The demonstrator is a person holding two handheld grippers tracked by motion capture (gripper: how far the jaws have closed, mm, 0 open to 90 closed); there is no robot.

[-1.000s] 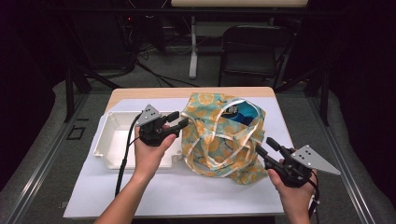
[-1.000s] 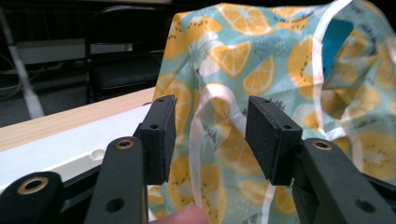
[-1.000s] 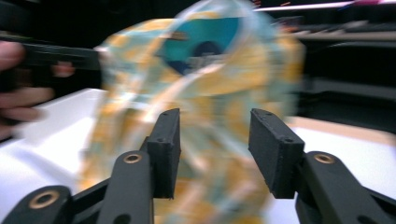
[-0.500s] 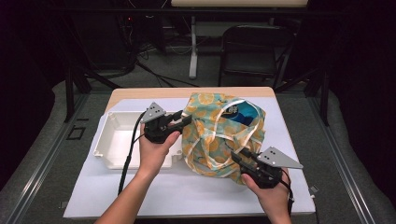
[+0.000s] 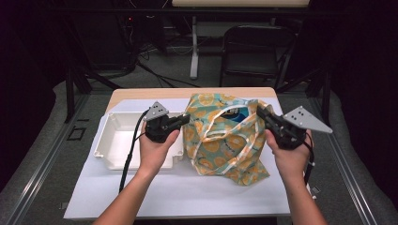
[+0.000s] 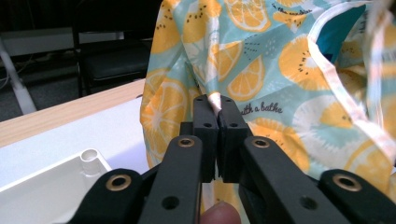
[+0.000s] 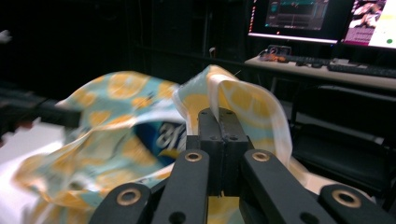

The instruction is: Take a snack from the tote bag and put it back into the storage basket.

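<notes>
Right claw [image 5: 264,114] rose; tray [image 5: 115,140] beside bag [image 5: 225,136].

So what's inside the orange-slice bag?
Through the mouth of the bag peeks something blue with white lettering, maybe a packet. The cloth covers most of it, so what it is stays unclear.

Tray [image 5: 115,140] beside bag [image 5: 225,140]; front bare
</notes>
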